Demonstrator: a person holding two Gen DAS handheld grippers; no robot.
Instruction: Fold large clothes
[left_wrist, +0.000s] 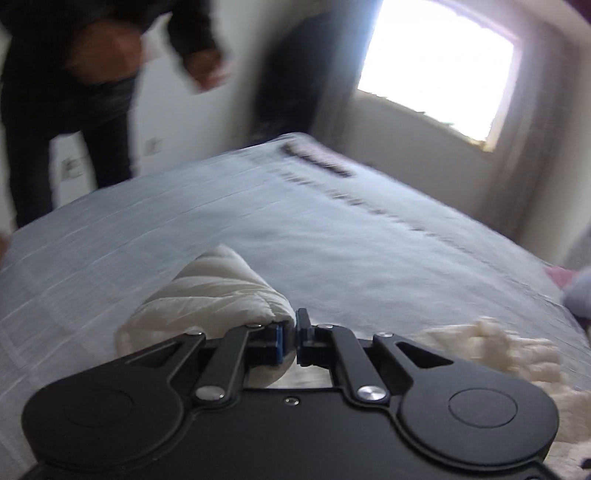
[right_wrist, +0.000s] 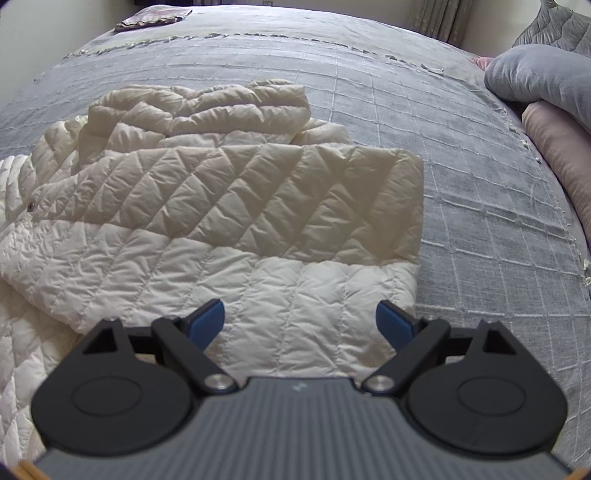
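A cream quilted puffer jacket (right_wrist: 229, 206) lies partly folded on the grey bedspread (right_wrist: 480, 229), one panel laid over its body and a sleeve bunched behind. My right gripper (right_wrist: 299, 321) hovers open over the jacket's near edge, its blue pads apart with nothing between them. In the blurred left wrist view my left gripper (left_wrist: 291, 341) is shut on a fold of the jacket (left_wrist: 210, 295), which is lifted off the bedspread (left_wrist: 258, 221). A fluffy cream trim (left_wrist: 498, 354) shows at the right.
A person in dark clothes (left_wrist: 74, 85) stands at the bed's far side. A bright window (left_wrist: 436, 66) is beyond the bed. Grey and pink pillows (right_wrist: 535, 77) lie at the right. A folded patterned cloth (right_wrist: 151, 18) rests at the far corner.
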